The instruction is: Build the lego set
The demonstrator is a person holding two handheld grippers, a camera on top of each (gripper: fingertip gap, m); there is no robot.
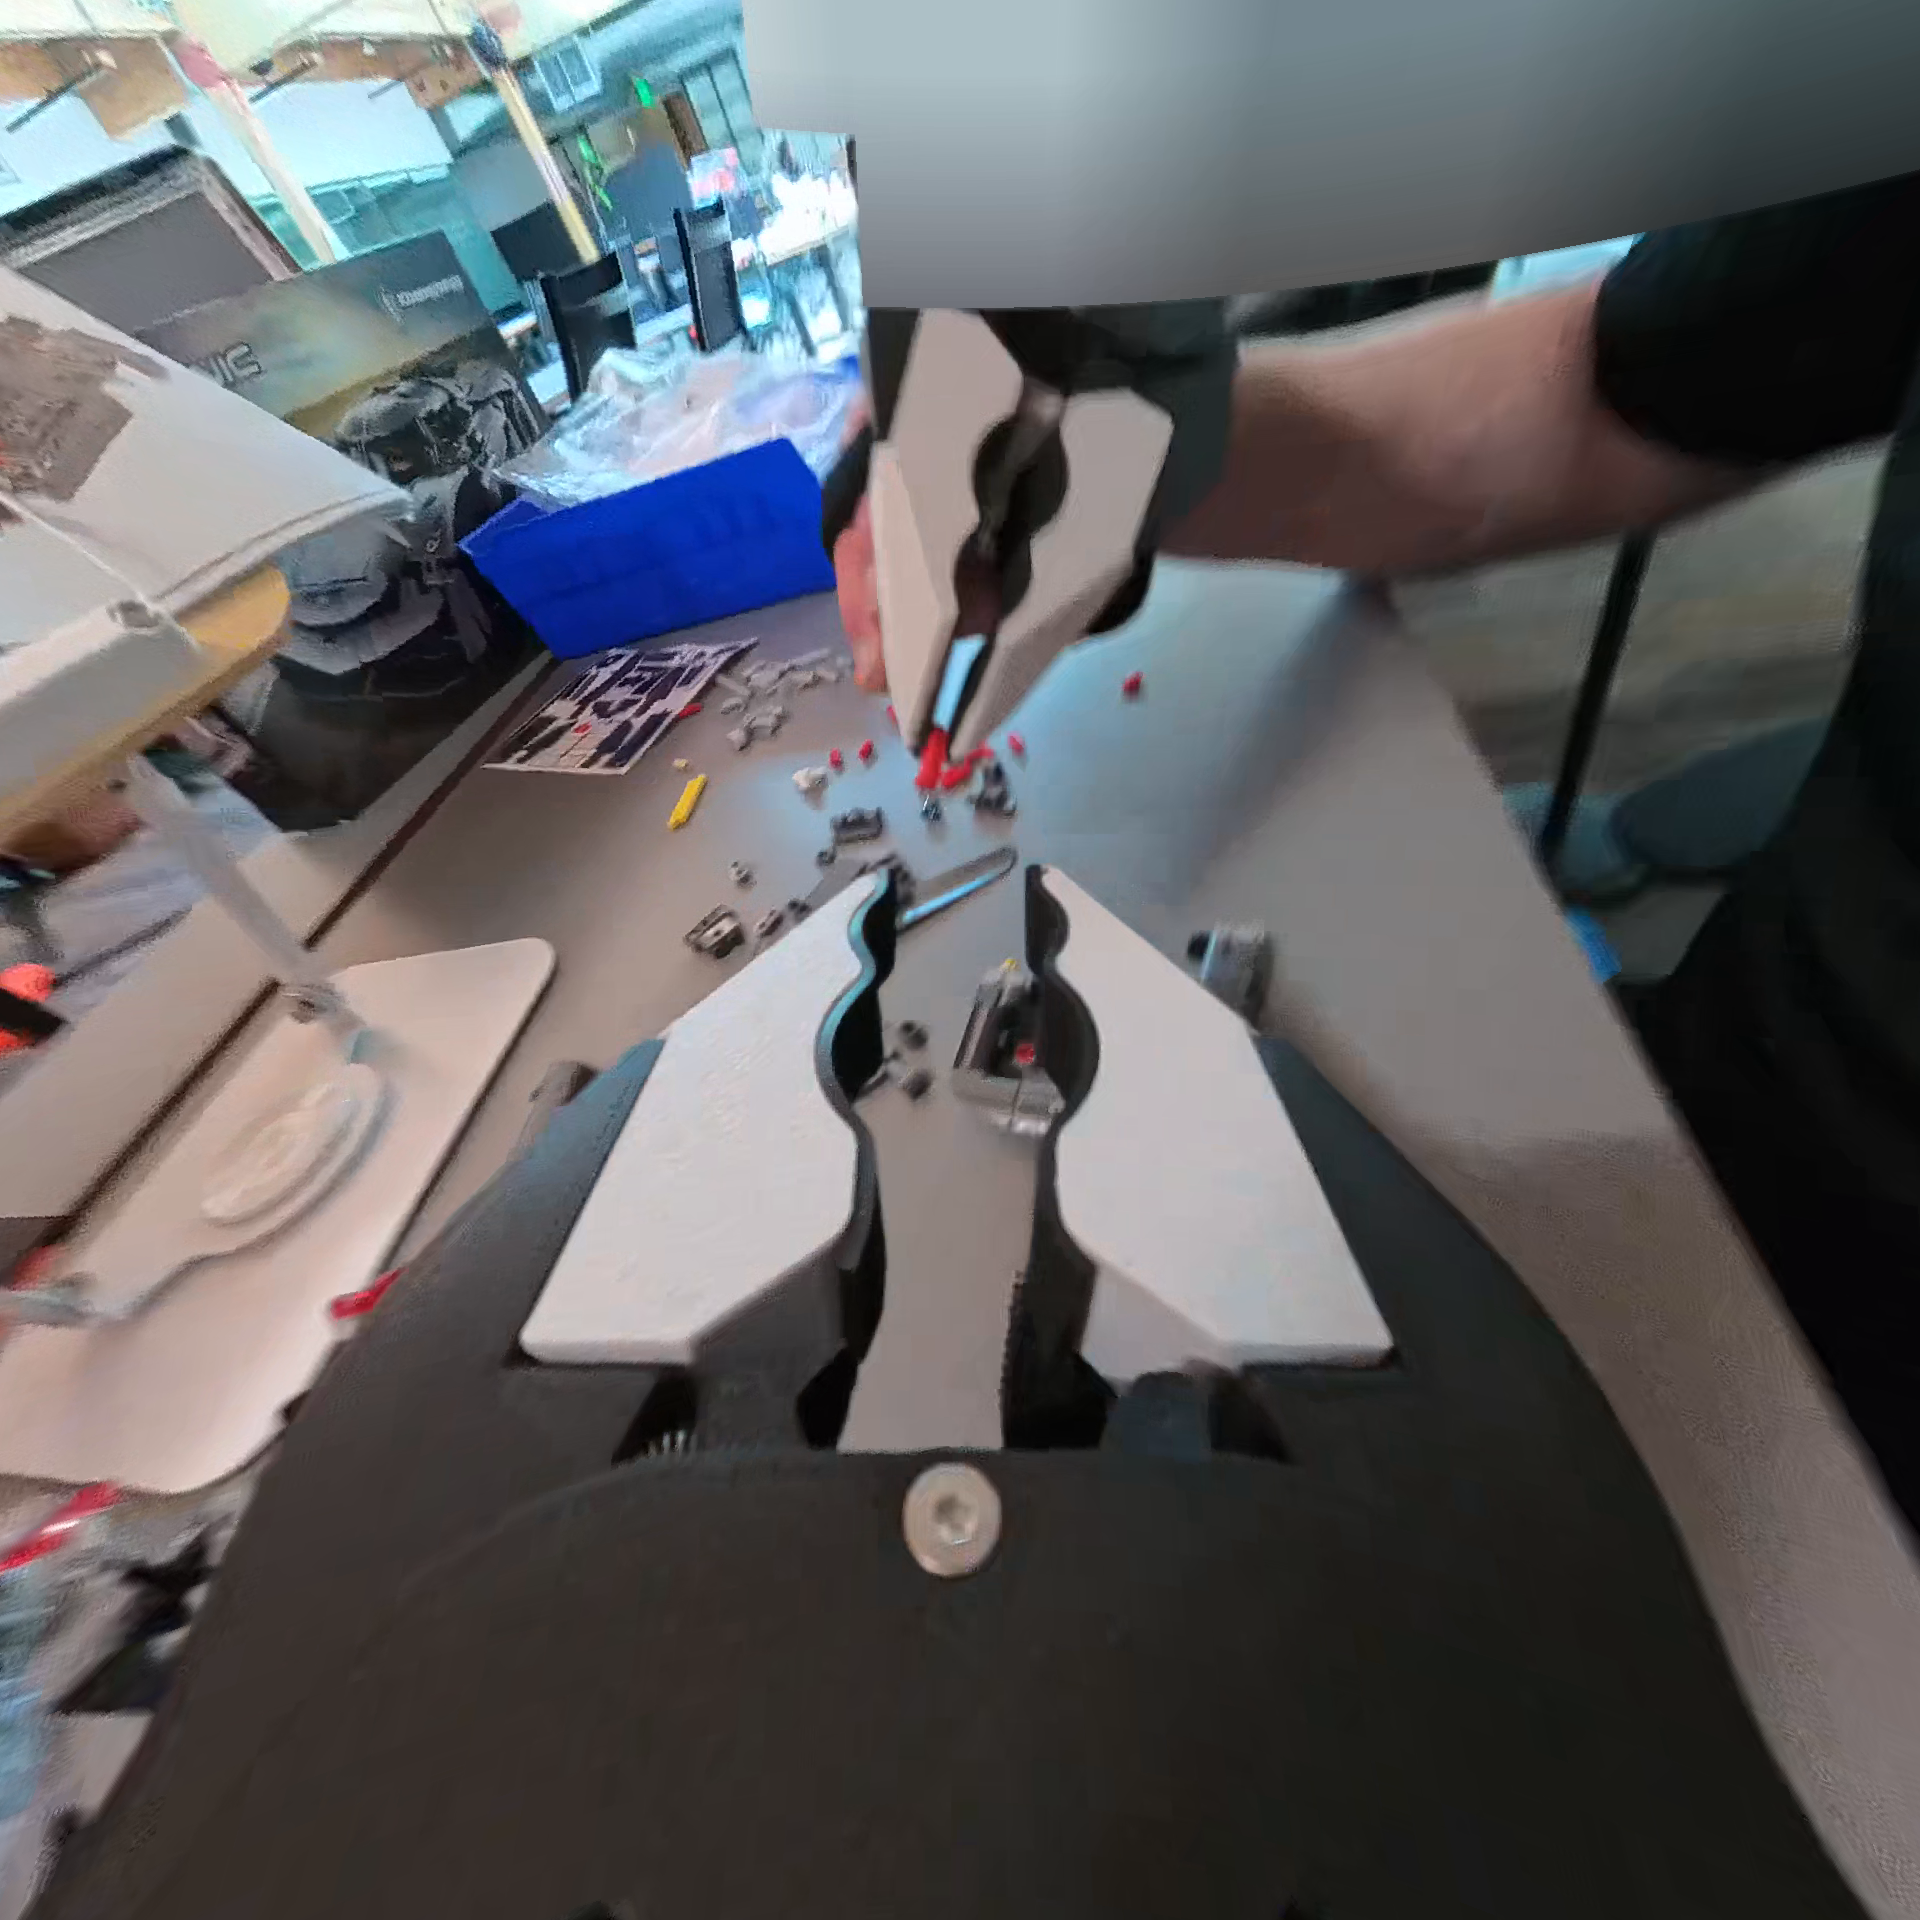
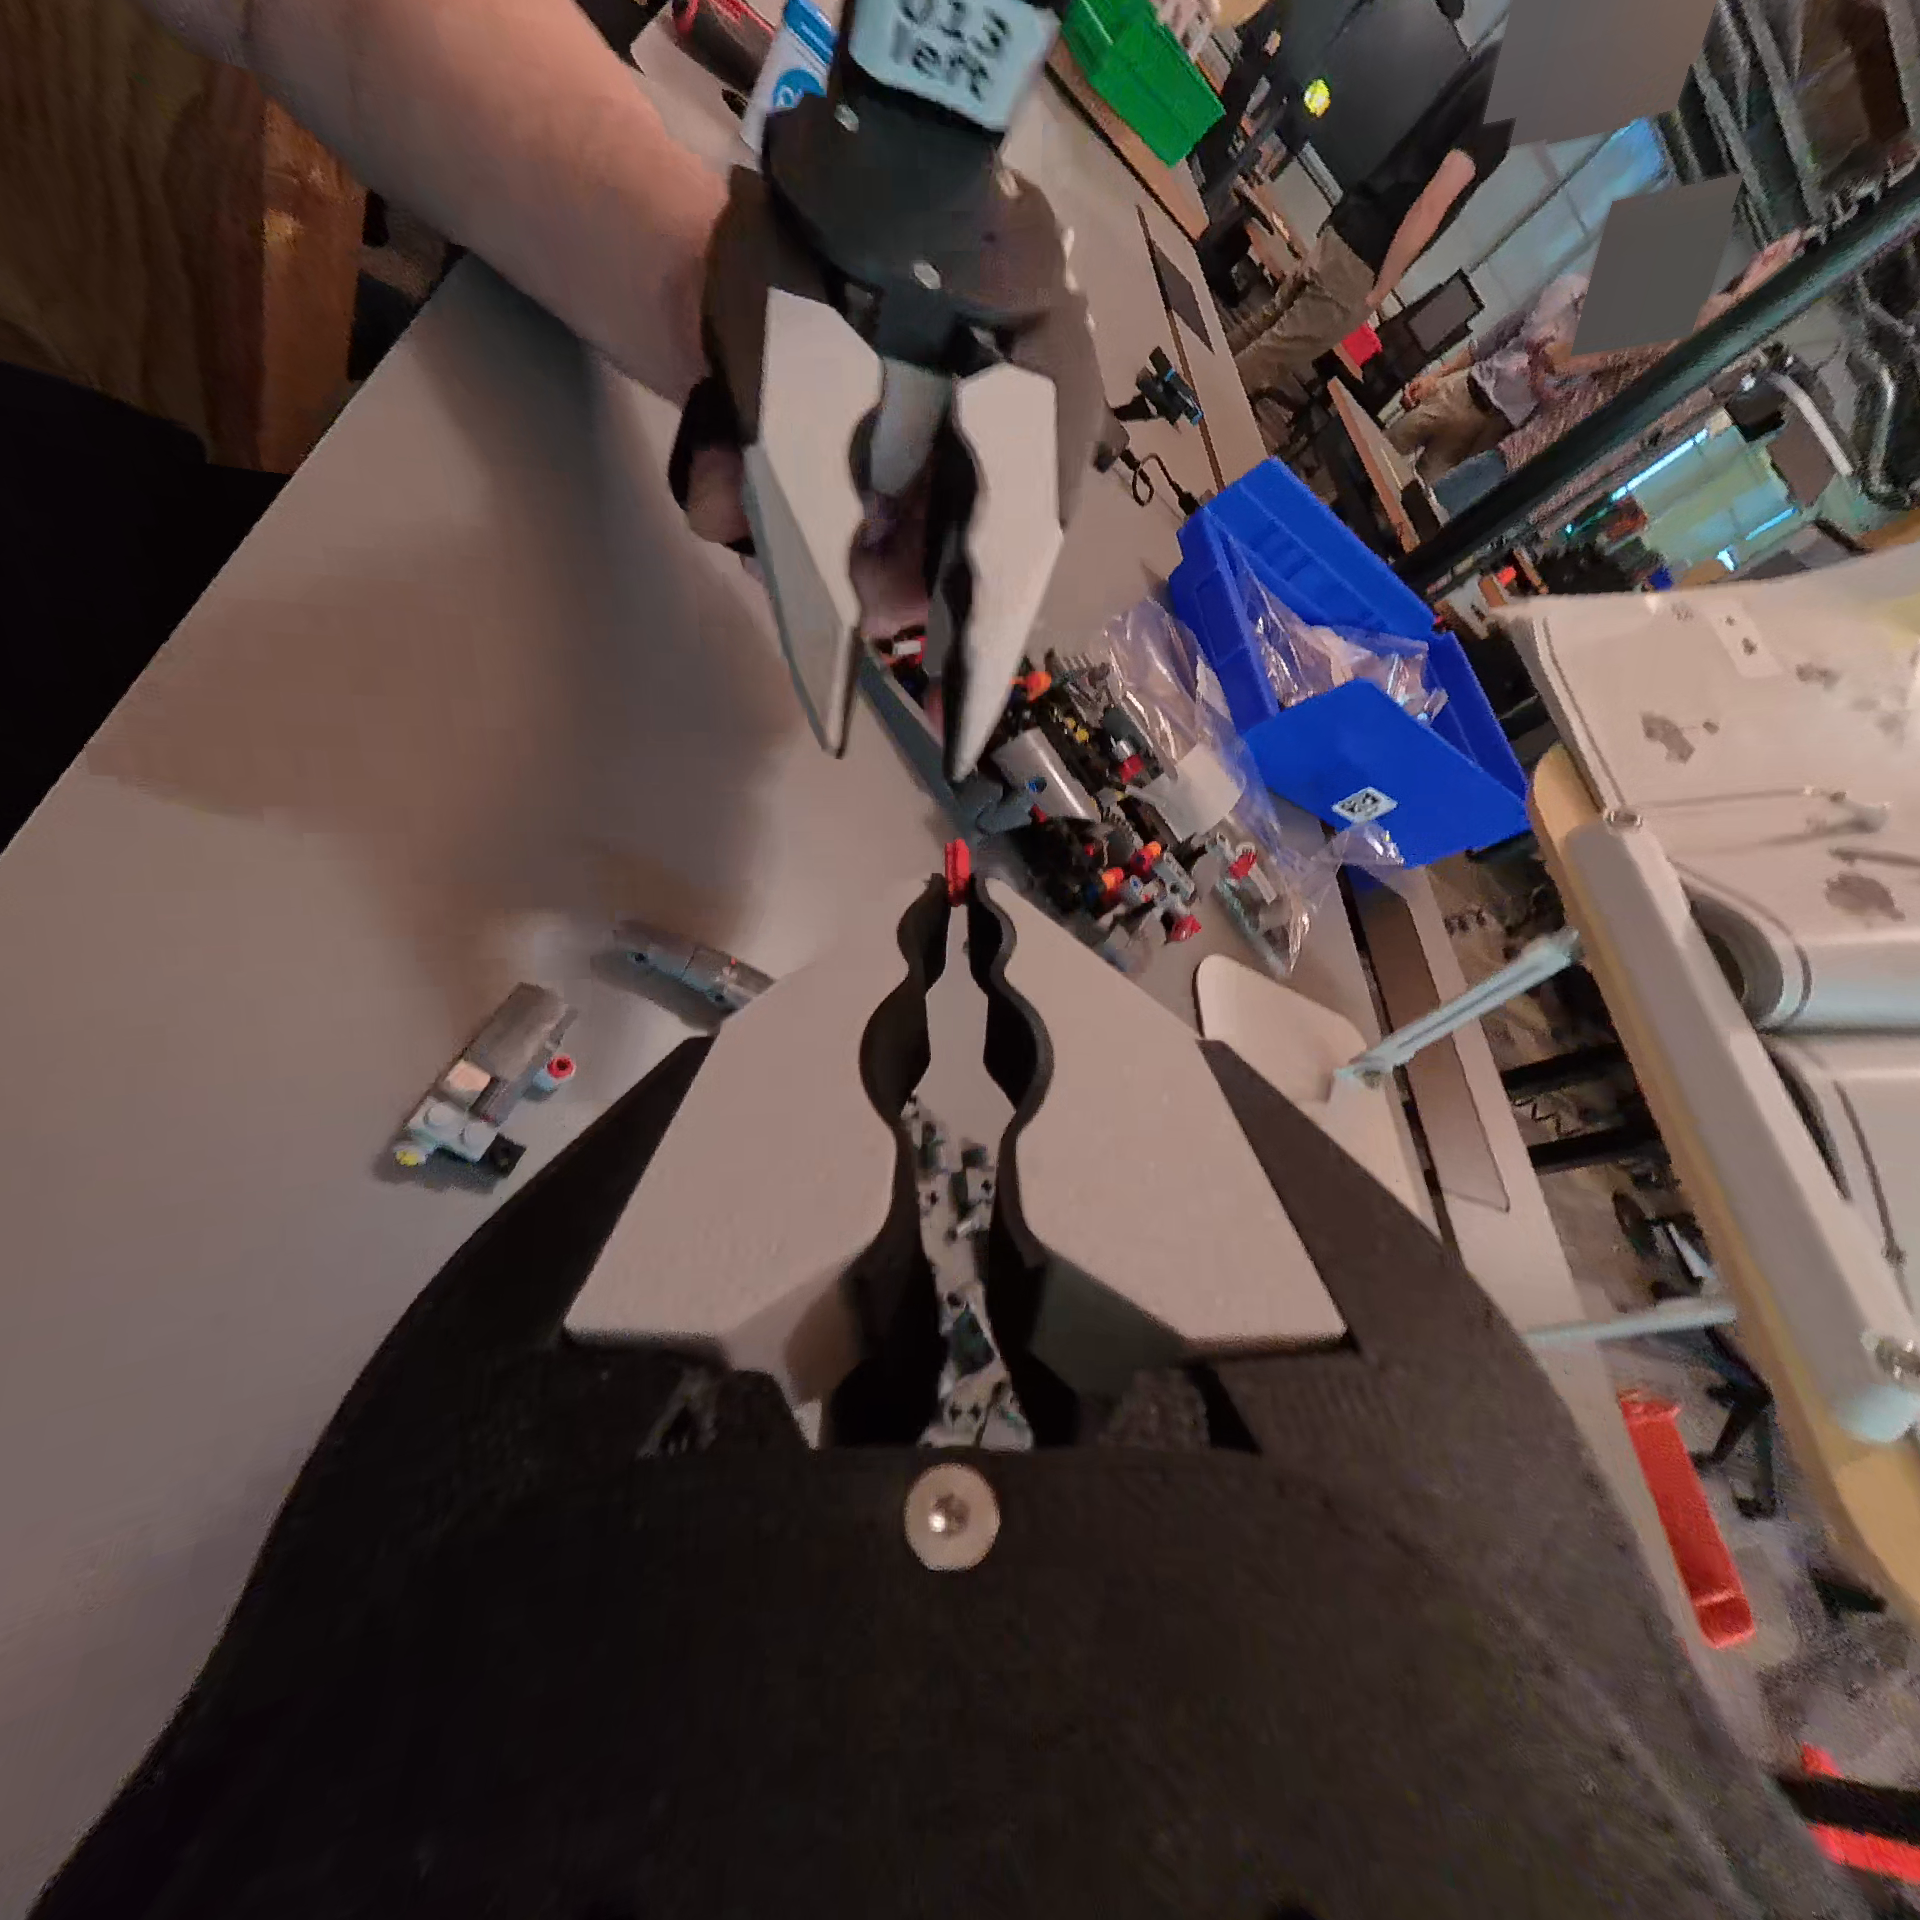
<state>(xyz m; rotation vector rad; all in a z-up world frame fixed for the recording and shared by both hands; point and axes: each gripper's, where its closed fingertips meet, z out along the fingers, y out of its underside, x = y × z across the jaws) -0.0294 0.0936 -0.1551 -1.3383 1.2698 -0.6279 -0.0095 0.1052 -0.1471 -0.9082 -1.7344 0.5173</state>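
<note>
The right gripper [image 2: 957,891] pinches a small red brick piece [image 2: 956,864] at its fingertips above the grey table [image 2: 416,727], while the left gripper [image 1: 961,883], bearing a pale printed label, hangs open over scattered grey bricks [image 1: 1006,1049] near a blue bin [image 2: 1392,769] with a code sticker.

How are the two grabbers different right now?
The right gripper has its jaws shut, pinching a small red piece; the left gripper has its jaws apart, holding nothing. Both have pale fingers on black bodies over the grey table.
</note>
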